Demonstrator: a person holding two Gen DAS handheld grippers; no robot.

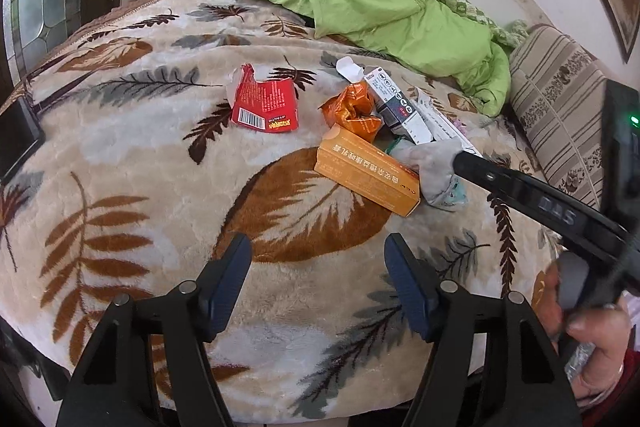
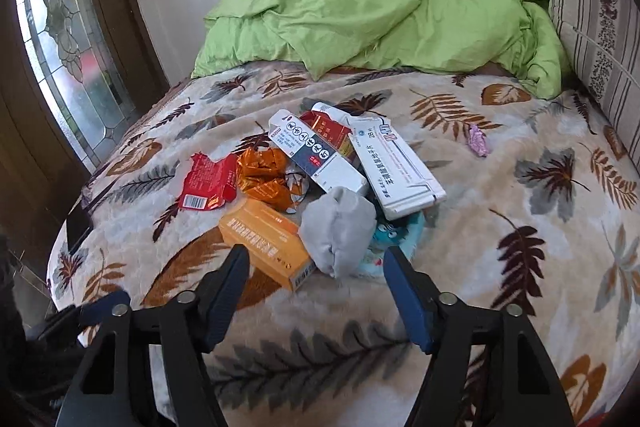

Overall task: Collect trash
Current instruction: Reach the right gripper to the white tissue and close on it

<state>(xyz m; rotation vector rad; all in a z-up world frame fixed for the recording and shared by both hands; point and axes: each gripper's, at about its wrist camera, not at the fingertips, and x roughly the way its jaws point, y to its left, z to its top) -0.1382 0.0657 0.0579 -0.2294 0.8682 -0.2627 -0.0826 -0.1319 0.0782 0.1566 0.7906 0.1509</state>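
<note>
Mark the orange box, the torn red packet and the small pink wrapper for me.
orange box (image 2: 264, 241): right wrist view, middle of its top face.
torn red packet (image 1: 265, 105): left wrist view, centre of the red panel.
pink wrapper (image 2: 479, 140): right wrist view, middle of the crumple.

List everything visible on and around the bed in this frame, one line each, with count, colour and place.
orange box: 1, orange, front of pile
grey wad: 1, grey, right of orange box
red wrapper: 1, red, torn, pile's left
orange foil: 1, crumpled, behind orange box
dark-label carton: 1, white and navy, pile middle
white carton: 1, white, pile's right
pink scrap: 1, pink, apart on right
blanket: 1, beige, leaf print
green quilt: 1, far end
striped pillow: 1, right
left gripper: open, empty
right gripper: open, before the wad
</note>
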